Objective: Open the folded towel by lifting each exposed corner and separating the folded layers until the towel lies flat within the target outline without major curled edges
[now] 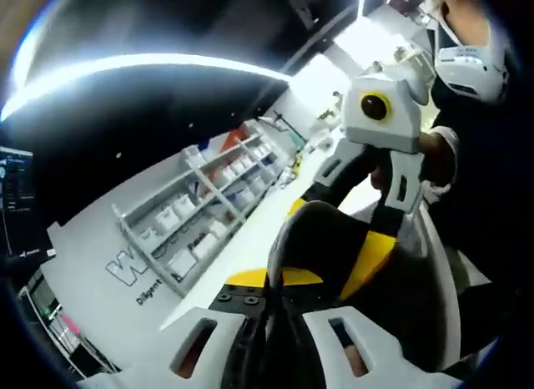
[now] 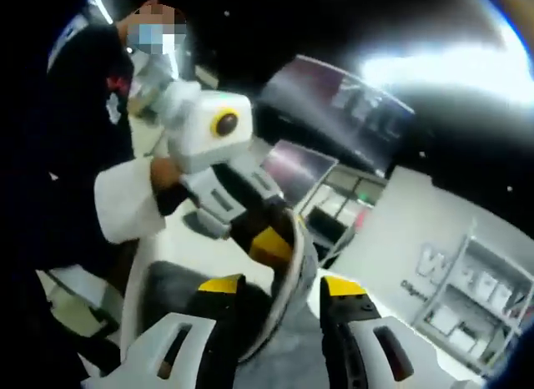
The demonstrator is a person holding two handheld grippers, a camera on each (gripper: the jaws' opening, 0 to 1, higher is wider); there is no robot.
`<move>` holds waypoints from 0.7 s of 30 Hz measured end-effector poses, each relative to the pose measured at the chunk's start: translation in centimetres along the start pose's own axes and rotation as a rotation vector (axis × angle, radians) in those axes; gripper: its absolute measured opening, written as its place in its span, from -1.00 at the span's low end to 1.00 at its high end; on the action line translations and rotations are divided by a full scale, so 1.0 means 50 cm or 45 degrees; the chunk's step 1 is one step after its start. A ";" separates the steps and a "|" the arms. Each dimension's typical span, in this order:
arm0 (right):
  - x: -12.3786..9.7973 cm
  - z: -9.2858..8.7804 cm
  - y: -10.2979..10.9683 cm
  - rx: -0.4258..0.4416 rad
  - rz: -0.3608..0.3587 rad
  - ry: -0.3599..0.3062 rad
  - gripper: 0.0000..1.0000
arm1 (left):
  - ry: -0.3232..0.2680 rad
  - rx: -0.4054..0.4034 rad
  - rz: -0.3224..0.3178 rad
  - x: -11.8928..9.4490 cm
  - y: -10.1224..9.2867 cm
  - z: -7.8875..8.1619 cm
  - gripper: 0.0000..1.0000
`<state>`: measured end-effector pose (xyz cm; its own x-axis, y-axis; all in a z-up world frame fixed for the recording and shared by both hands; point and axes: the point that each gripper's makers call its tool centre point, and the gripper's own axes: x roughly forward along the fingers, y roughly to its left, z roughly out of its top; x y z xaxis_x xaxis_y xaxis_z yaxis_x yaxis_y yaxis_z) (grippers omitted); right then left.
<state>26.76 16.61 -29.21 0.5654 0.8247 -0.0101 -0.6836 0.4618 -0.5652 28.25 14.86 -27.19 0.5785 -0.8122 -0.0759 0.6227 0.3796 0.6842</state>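
Dark grey cloth towel (image 1: 334, 239) hangs aloft, pinched in the closed jaws of both left gripper (image 1: 271, 310) and right gripper (image 2: 279, 301); flattening remains.

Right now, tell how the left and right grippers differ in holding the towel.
The left gripper has jaws close, pinching the towel; the right gripper has jaws wider apart around its pale edge, grip unclear. Cloth covers much of the left gripper's yellow pads; the right gripper's pads show plainly. Both meet the same towel.
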 end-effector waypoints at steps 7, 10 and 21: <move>0.016 -0.021 -0.020 0.032 -0.020 0.050 -0.46 | 0.000 0.044 -0.021 0.017 -0.010 0.010 -0.96; 0.017 -0.033 -0.029 0.049 -0.024 0.066 -0.64 | -0.013 0.030 -0.025 0.015 -0.009 0.013 -0.96; 0.001 -0.025 -0.039 0.170 -0.001 0.013 -0.93 | -0.046 0.054 -0.030 -0.002 -0.008 0.019 -0.96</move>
<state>28.72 15.36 -29.11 0.5705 0.8211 -0.0185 -0.7379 0.5025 -0.4505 27.45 14.36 -26.79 0.5442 -0.8363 -0.0665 0.6123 0.3417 0.7130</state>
